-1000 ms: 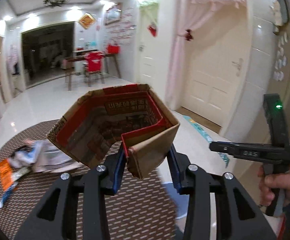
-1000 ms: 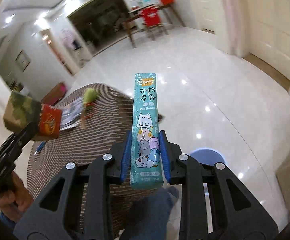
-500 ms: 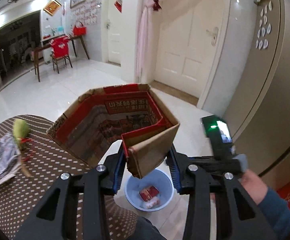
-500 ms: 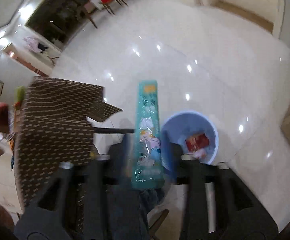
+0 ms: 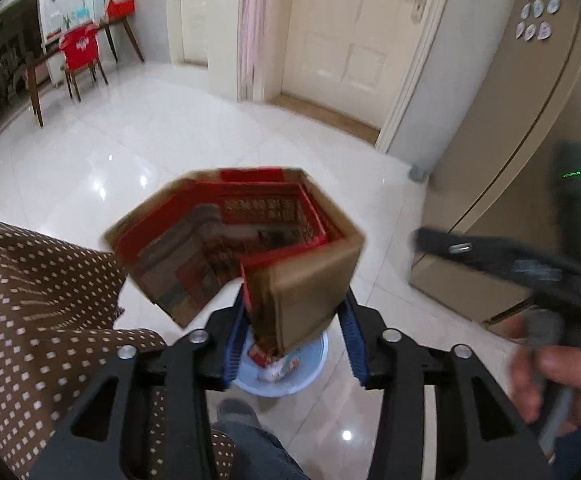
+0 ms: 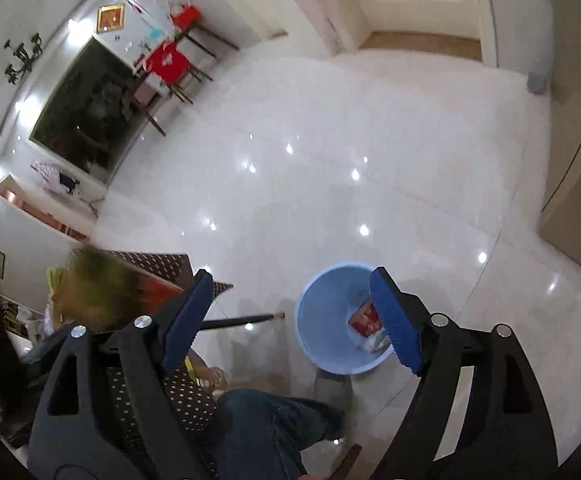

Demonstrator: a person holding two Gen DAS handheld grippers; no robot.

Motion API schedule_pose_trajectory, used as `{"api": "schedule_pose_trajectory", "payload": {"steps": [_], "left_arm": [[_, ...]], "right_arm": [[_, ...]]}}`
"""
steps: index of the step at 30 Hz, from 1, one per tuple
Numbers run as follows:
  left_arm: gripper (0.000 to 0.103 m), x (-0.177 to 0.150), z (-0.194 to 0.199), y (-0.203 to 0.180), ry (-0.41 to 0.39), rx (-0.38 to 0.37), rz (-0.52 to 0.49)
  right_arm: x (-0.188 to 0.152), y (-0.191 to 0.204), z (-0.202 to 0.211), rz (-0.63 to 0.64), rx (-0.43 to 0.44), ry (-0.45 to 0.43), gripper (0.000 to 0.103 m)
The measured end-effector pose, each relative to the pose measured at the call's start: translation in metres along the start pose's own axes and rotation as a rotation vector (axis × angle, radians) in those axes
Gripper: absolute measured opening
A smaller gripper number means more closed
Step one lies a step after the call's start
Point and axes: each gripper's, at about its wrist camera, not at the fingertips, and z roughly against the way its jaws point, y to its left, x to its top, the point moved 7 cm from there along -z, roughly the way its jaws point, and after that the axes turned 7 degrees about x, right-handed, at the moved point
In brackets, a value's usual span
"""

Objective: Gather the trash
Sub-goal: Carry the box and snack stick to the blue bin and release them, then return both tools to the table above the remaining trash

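Note:
My left gripper (image 5: 295,320) is shut on a folded red and brown cardboard box (image 5: 246,248) and holds it above the light blue bin (image 5: 310,372) on the floor. My right gripper (image 6: 290,312) is open and empty above the same light blue bin (image 6: 322,328). The bin holds a red packet (image 6: 364,320) and other wrappers. The teal snack pouch is not between the right gripper's fingers. The right gripper also shows blurred at the right of the left wrist view (image 5: 530,272). The cardboard box shows blurred at the left of the right wrist view (image 6: 106,292).
A round table with a brown dotted cloth (image 5: 30,300) is at my left. The person's legs in jeans (image 6: 258,432) are beside the bin. A beige fridge (image 5: 522,160) stands to the right. White tiled floor (image 6: 330,160) lies beyond.
My right gripper has opened and the teal snack pouch has left it. Both grippers have swung from the table toward the bin. The left gripper still holds the cardboard box.

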Motion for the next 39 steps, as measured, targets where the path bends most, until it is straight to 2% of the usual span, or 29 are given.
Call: {"api": "schedule_pose_trajectory", "payload": {"steps": [1,3,10,16,25,32,39], "left_arm": [[0.073,0.000,-0.006,0.001,0.024,0.006,-0.002],[0.091,0.006,-0.011,0.002,0.022,0.038,0.002],[0.091,0.006,0.012,0.014,-0.006,0.066,0.012],[0.092,0.006,0.051,0.023,-0.084,0.067,0.058],[0.094,-0.004,0.120,0.046,-0.215,0.097,0.092],[0.094,-0.021,0.163,0.079,-0.275,0.139,0.145],[0.094,-0.049,0.196,0.120,-0.300,0.201,0.224]], "right_arm": [[0.001,0.003,0.006,0.004,0.004,-0.011,0.082],[0.002,0.008,0.014,0.011,0.010,-0.023,0.084],[-0.002,0.025,0.015,0.016,0.022,-0.042,0.097],[-0.010,0.046,0.015,0.060,-0.017,-0.050,0.097],[-0.018,0.101,0.027,0.156,0.006,-0.078,0.097],[-0.027,0.153,0.033,0.253,0.024,-0.092,0.097],[-0.035,0.200,0.029,0.344,0.044,-0.082,0.097]]}}
